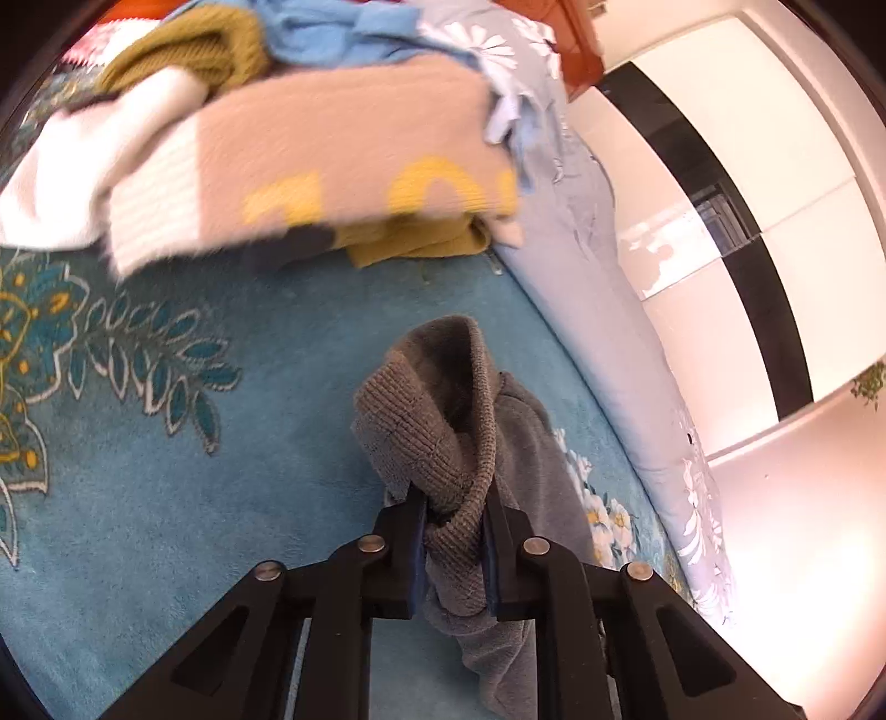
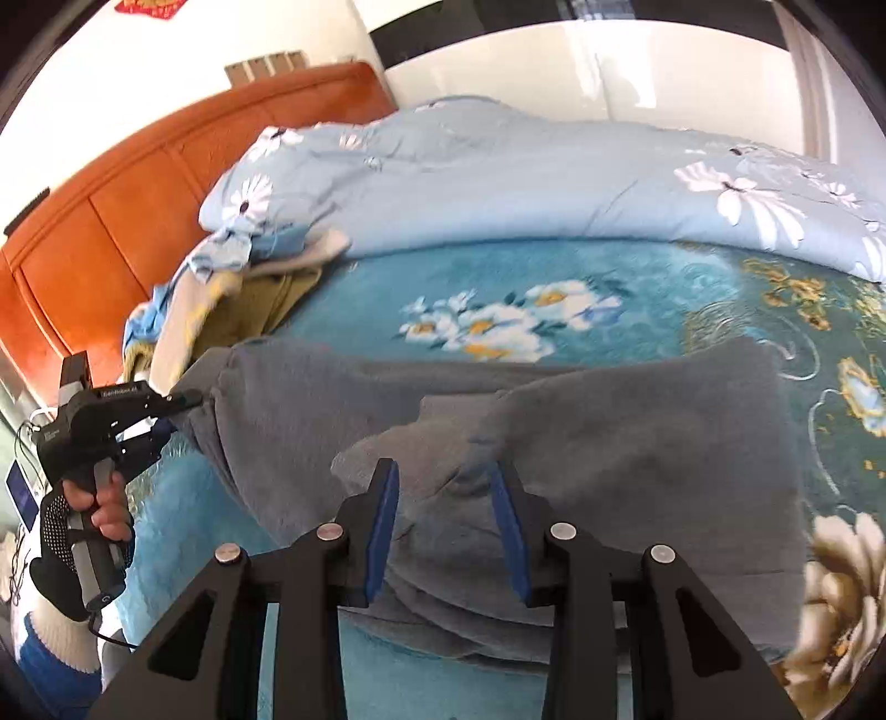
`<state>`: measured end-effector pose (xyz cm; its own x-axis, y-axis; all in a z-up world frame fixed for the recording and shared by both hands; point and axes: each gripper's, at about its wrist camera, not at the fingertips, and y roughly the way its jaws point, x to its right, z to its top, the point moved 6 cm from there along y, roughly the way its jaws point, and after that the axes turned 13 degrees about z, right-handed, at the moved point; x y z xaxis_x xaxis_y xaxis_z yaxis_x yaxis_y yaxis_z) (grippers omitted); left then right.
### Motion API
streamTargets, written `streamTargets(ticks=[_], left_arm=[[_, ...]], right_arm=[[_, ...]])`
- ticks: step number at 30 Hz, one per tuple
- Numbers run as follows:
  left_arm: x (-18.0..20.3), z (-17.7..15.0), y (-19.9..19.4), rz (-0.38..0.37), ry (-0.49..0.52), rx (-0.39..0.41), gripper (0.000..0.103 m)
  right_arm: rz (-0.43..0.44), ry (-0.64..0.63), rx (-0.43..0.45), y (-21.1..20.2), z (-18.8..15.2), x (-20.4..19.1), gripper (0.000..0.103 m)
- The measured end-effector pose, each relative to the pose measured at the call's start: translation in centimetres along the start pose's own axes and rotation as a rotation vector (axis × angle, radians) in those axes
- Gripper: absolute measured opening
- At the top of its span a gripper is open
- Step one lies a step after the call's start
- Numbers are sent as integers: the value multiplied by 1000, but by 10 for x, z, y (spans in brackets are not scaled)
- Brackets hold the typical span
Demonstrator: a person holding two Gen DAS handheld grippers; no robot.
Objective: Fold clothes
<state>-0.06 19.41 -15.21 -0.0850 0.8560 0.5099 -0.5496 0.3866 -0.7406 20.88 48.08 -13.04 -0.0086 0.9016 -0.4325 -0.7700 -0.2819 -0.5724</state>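
Note:
A grey sweater [image 2: 637, 443] lies spread on the blue floral bedspread [image 2: 498, 277]. My left gripper [image 1: 454, 498] is shut on the sweater's ribbed grey cuff [image 1: 437, 410] and holds it raised off the bed. In the right wrist view the left gripper [image 2: 188, 399] grips the sweater's left end. My right gripper [image 2: 443, 476] is open, its blue-padded fingers [image 2: 382, 520] just above the sweater's near middle, with cloth showing between them but not pinched.
A pile of clothes lies at the head of the bed: a beige sweater with yellow letters [image 1: 343, 166], an olive knit [image 1: 194, 50], white and light-blue pieces. A pale blue daisy duvet [image 2: 526, 183] lies along the far side. An orange headboard [image 2: 138, 183] stands behind.

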Motion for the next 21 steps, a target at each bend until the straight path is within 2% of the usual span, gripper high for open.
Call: streamTargets(ticks=[2, 6, 8, 12, 16, 21], left_arm=[[35, -3, -17, -25, 75, 38, 16], [127, -25, -44, -94, 271, 113, 16], [172, -47, -54, -132, 372, 130, 16], [245, -115, -54, -200, 556, 80, 16], [280, -194, -14, -158, 718, -12, 16], [271, -268, 24, -76, 824, -150, 16]], right_arm=[[-12, 5, 47, -23, 4, 12, 36], [-48, 40, 103, -60, 3, 46, 36], [-60, 62, 108, -69, -3, 60, 36], [-80, 106, 110, -83, -18, 83, 36], [-101, 150, 111, -98, -32, 107, 36], [-126, 205, 112, -116, -51, 136, 36]])
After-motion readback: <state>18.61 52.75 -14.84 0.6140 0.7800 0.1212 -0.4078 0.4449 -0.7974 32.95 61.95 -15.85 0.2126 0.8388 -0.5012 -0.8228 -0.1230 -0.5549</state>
